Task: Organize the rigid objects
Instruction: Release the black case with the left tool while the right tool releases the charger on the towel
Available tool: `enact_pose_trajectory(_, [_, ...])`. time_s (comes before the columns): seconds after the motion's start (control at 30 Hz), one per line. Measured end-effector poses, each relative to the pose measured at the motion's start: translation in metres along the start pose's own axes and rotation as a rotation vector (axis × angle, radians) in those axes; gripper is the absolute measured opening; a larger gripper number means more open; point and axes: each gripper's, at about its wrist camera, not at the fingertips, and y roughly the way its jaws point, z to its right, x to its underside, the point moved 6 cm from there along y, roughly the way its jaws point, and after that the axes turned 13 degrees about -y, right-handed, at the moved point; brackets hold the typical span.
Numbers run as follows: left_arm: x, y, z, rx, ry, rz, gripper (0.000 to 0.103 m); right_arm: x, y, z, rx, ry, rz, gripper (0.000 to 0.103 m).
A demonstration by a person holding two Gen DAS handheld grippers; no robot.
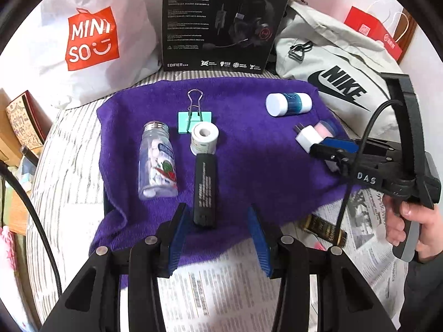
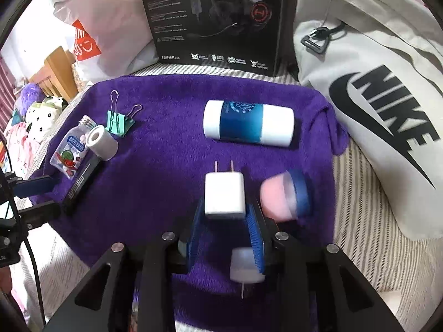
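Through your left wrist camera, a purple towel (image 1: pixel 249 144) lies over a grey-striped bedcover (image 1: pixel 69 149), with newspaper (image 1: pixel 210 285) spread at its near edge. Behind it stand a white bag (image 1: pixel 91 38) printed "MINISO" in a red panel, a black headset box (image 1: pixel 221 19) reading "EDIFIER" and "HECATE", a pale bag (image 1: pixel 340 83) with "NIKE" in black, and a red paper bag (image 1: pixel 373 33). Your left gripper (image 1: pixel 217 238) is parted, its blue pads either side of the near end of a black stick (image 1: pixel 205 191) without touching it. Just beyond lie a white tape roll (image 1: pixel 204 137), a mint binder clip (image 1: pixel 194 119) and a clear pill bottle (image 1: pixel 158 163) on its side; a blue-and-white tube (image 1: pixel 288 104) lies farther right. Your right gripper (image 1: pixel 332 149), marked "DAS", is at a white plug adapter (image 1: pixel 308 137) with a pink jar (image 1: pixel 328 128) beside it. Through your right wrist camera, the same towel (image 2: pixel 171 166) fills the view, with the striped cover (image 2: pixel 368 235) to the right and plush toys (image 2: pixel 41 116) far left. Your right gripper (image 2: pixel 225 235) has the plug adapter (image 2: pixel 224 195) between its blue pads; I cannot tell whether they press on it. The blurred pink jar (image 2: pixel 282 197) is just right of it, the tube (image 2: pixel 248 123) beyond. "EDIFIER" and "NIKE" read clearly here.
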Motion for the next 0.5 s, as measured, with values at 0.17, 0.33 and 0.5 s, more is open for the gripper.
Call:
enact_pose_trajectory(0.17, [0.02,-0.011,0.012,0.01,0.012,-0.003,0.042,0.012,-0.033,0.002,0.011,0.021,0.042,0.033])
enact_pose_trajectory(0.33, [0.043,-0.011,0.032,0.036,0.015,-0.034,0.043,0.036,-0.068,0.003,0.026,0.04,0.078,0.035])
enact_pose_trajectory(0.5, [0.071,0.0,0.063,0.052,0.019,-0.067,0.043,0.082,-0.096,0.001,0.046,0.064,0.08,0.039])
